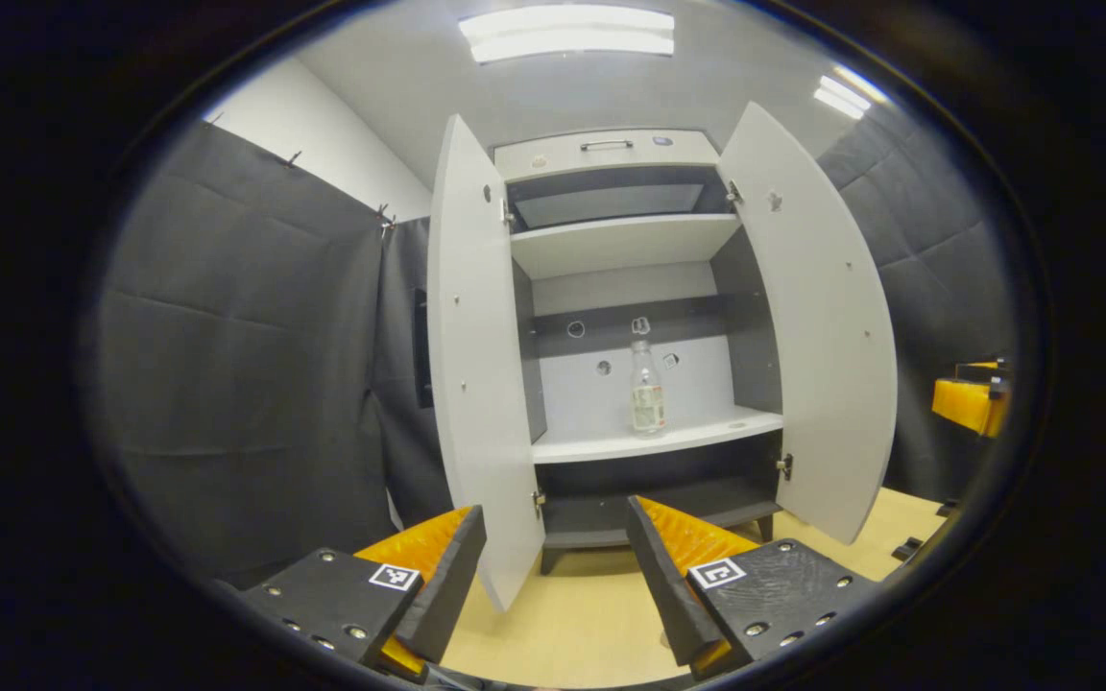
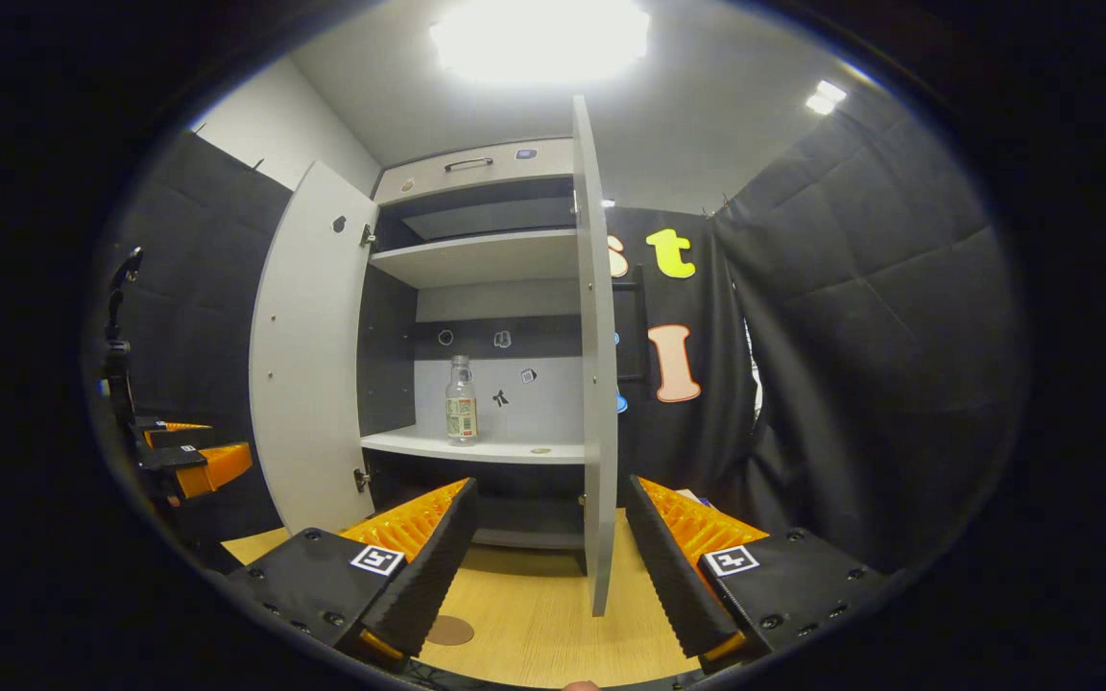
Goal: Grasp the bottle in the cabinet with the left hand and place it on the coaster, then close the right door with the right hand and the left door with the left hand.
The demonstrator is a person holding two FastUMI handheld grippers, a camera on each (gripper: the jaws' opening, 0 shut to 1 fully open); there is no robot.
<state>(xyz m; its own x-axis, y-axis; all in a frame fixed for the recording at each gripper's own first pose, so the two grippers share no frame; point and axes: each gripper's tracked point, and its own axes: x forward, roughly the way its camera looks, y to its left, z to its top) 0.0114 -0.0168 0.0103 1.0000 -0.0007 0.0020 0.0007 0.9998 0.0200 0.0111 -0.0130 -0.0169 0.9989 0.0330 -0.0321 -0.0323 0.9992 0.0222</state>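
Bottle (image 1: 647,389) count is one: a clear one with a label, standing upright on the lower shelf (image 1: 654,440) of the cabinet (image 1: 611,154), near the middle and apart from the walls. The right gripper view has it toward the left of that shelf (image 2: 476,445), bottle (image 2: 461,400) upright. One cabinet stands on the bench (image 1: 572,624), with two doors, both swung wide open: the left door (image 1: 476,365) and the right door (image 1: 822,326). In the right gripper view the right door (image 2: 596,365) is seen almost edge-on and the left door (image 2: 308,355) faces the camera. Two shelves show, the upper shelf (image 1: 620,242) above the lower, and one drawer with a handle (image 1: 606,145) sits at the top. One round coaster (image 2: 449,631) lies flat on the bench (image 2: 534,614), near, between the fingers of the right hand-held gripper (image 2: 548,566). That gripper is held wide open with nothing between its fingers. The left hand-held gripper (image 1: 553,576) is likewise spread open and holding nothing, well short of the cabinet. Two ceiling lights (image 1: 567,32) glow overhead.
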